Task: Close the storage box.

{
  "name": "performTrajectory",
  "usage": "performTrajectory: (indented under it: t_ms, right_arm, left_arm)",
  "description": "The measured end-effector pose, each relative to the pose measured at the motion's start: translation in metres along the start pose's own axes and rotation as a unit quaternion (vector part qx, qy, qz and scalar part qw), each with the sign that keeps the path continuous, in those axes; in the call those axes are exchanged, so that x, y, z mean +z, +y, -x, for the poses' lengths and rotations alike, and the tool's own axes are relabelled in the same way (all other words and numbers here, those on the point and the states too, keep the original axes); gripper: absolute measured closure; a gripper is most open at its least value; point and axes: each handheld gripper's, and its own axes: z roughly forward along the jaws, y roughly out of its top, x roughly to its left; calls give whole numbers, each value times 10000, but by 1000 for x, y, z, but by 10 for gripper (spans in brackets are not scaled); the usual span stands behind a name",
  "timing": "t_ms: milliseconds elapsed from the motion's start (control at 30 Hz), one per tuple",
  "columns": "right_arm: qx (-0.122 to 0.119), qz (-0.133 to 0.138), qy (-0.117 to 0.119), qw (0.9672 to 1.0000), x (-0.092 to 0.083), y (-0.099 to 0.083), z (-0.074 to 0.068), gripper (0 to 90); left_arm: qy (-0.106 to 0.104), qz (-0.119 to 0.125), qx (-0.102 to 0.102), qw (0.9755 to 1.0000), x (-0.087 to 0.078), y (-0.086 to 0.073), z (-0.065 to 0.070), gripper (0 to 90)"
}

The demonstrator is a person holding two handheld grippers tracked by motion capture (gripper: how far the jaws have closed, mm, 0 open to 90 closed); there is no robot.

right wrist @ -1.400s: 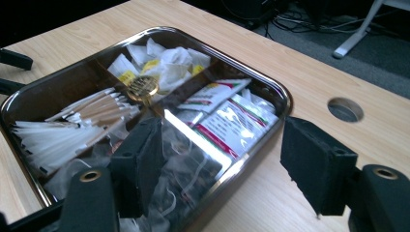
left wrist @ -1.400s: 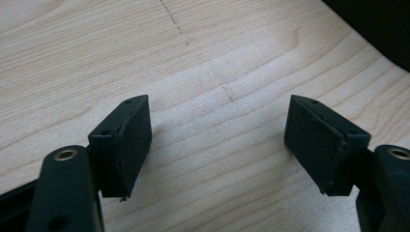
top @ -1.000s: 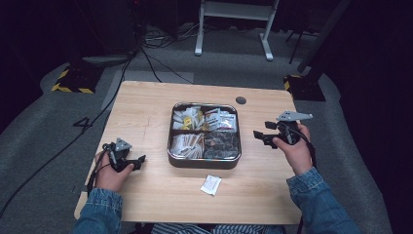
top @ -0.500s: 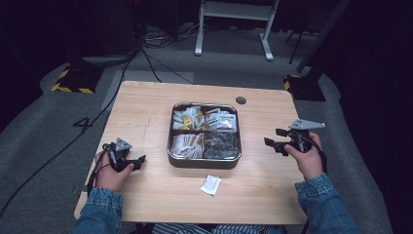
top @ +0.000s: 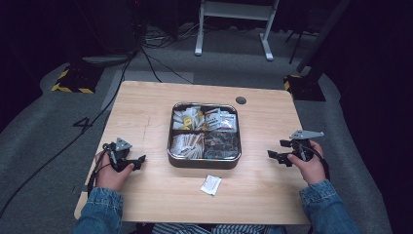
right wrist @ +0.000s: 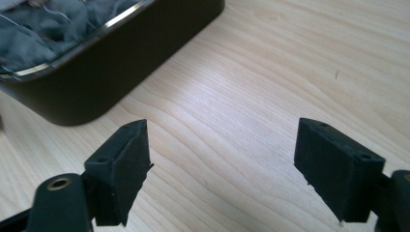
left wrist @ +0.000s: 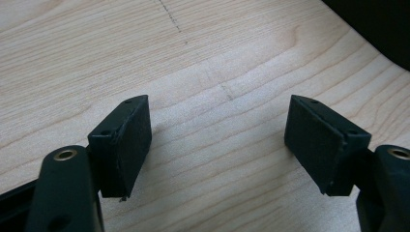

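Recording lab or studio, dark-walled: lone wooden table [top: 146, 107] on grey carpet [top: 44, 141], black cables [top: 146, 58] trailing across floor, hazard-striped yellow-black blocks [top: 73, 83] at sides, white metal stand [top: 234, 24] behind.

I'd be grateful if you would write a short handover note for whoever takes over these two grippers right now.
Left gripper: open, empty, low over the table left of the tray.
Right gripper: open, empty, right of the tray.
Tray: mid-table, four compartments full of packets.
White sachet: loose on the table in front of the tray, untouched.
Done: apparently the rest is sorted.
Left: probably pick up the sachet and put it in the tray.
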Motion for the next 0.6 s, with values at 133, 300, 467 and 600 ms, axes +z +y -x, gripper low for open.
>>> performTrajectory:
  t_ms: [133,300,467,600]
  right_arm:
    - [-47,-104,-40,9999,8,-8,2,200]
    - [-327,-221,-102,9992,19,-17,2,200]
    - [-266,-517,-278,9979,28,-23,3,200]
    - [-209,-664,-288,9972,32,-26,3,200]
  left_arm:
    - [-6,-2,-1,10000,0,0,0,255]
    - [-9,-1,-8,10000,0,0,0,254]
    - [-13,1,-5,10000,1,1,0,254]
    - [-9,-4,-2,10000,1,1,0,254]
